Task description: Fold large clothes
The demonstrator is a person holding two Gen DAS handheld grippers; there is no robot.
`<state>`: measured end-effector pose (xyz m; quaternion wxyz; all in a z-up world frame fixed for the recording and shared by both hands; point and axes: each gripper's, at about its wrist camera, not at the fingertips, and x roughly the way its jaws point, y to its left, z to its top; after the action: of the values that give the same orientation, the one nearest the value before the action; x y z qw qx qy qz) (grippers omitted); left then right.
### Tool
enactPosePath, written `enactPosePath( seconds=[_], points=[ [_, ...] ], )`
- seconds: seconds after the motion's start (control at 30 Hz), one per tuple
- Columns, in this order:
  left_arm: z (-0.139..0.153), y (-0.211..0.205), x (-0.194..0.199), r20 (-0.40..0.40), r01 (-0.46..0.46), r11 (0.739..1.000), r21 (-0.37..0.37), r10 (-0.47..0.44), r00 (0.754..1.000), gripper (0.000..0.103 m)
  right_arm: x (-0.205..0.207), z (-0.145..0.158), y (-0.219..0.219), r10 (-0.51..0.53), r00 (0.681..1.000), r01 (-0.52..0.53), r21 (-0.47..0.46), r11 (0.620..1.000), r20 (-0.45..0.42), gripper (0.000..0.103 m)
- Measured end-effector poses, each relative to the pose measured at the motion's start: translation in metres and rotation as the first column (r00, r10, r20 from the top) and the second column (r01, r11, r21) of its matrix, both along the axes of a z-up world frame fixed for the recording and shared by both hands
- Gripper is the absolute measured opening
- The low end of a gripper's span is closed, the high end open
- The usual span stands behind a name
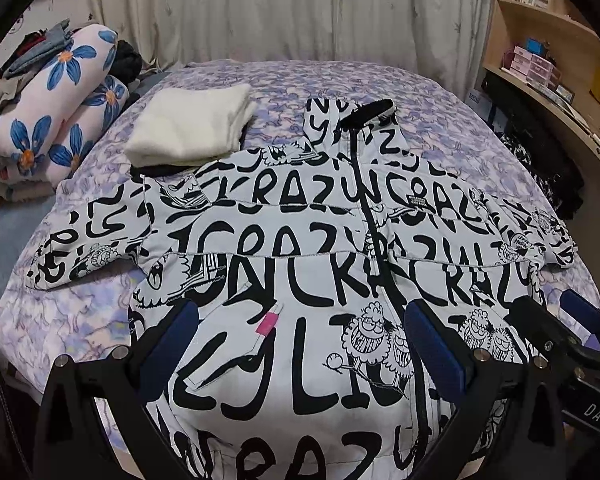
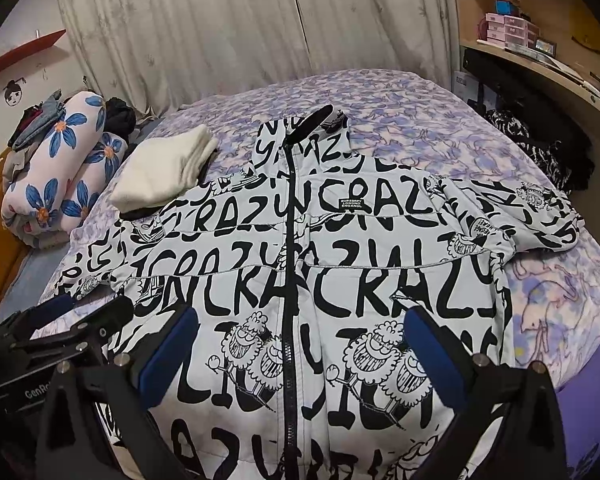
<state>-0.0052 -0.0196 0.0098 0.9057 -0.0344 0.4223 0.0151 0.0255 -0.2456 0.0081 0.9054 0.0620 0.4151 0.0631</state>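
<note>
A large white jacket (image 1: 284, 248) printed with black letters and cartoon figures lies front up and spread flat on the bed, zipped, collar at the far end, both sleeves out to the sides. It also fills the right wrist view (image 2: 340, 264). My left gripper (image 1: 300, 332) is open above the jacket's lower left half, holding nothing. My right gripper (image 2: 300, 340) is open above the lower middle, astride the zip, holding nothing. The right gripper shows at the right edge of the left wrist view (image 1: 556, 320); the left gripper shows at the left edge of the right wrist view (image 2: 88, 308).
The bed (image 1: 340, 84) has a purple floral cover. A folded cream garment (image 1: 192, 124) lies at the far left by the jacket's shoulder. A rolled floral quilt (image 1: 56, 112) and piled clothes sit at the left. Wooden shelves (image 2: 540, 64) and dark clothes (image 2: 540, 152) stand at the right.
</note>
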Motion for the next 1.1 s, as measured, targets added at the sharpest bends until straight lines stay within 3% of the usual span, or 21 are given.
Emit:
enactPosePath(
  seconds=[0.57, 0.87, 1.1],
  points=[
    [0.012, -0.012, 0.01, 0.033, 0.017, 1.0, 0.009, -0.017, 0.999, 0.102, 0.011, 0.015, -0.012, -0.003, 0.998, 0.003, -0.011, 1.0, 0.058, 0.103],
    [0.027, -0.012, 0.03, 0.016, 0.014, 0.996, -0.083, -0.012, 1.0, 0.102, 0.025, 0.035, -0.026, 0.009, 0.996, -0.006, -0.031, 1.0, 0.093, 0.103],
    [0.038, -0.022, 0.04, 0.034, 0.008, 0.999, -0.047, -0.006, 0.999, 0.102, 0.03, 0.055, -0.039, 0.012, 0.99, -0.005, -0.054, 0.999, 0.141, 0.103]
  ],
)
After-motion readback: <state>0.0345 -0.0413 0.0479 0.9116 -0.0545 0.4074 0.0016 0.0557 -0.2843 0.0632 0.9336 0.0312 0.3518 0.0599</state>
